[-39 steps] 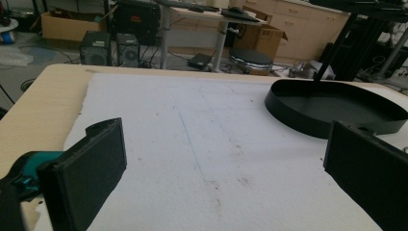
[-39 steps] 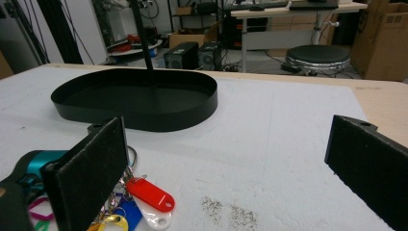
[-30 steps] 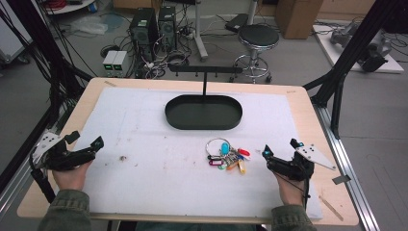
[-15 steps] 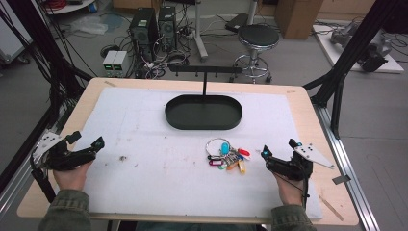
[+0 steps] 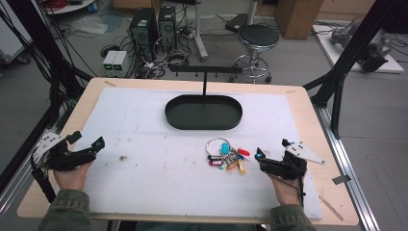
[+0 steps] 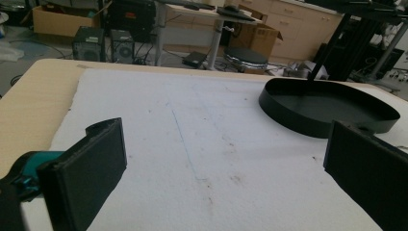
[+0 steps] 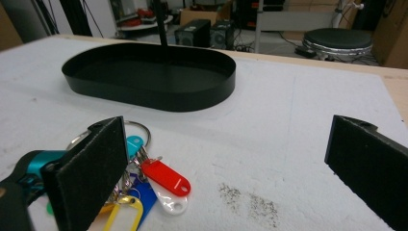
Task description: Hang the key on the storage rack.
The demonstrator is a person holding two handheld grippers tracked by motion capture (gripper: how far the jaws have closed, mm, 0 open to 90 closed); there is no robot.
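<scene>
A bunch of keys (image 5: 226, 154) with coloured tags lies on the white mat, right of centre. In the right gripper view the keys (image 7: 144, 185) sit behind the left jaw, and a red tag (image 7: 166, 177) points right. My right gripper (image 5: 272, 150) rests just right of the keys, open, with nothing between its jaws (image 7: 231, 173). My left gripper (image 5: 86, 141) is at the mat's left edge, far from the keys. It is open over bare mat (image 6: 226, 178). A black oval tray (image 5: 203, 126) stands behind the keys at mid-table.
From the back of the tray (image 7: 159, 98) rises a black post with a hook bar (image 5: 204, 70). The white mat (image 5: 159, 192) covers most of the wooden table and is speckled with dirt. A stool (image 5: 258, 36) and computer towers (image 5: 153, 21) stand on the floor beyond.
</scene>
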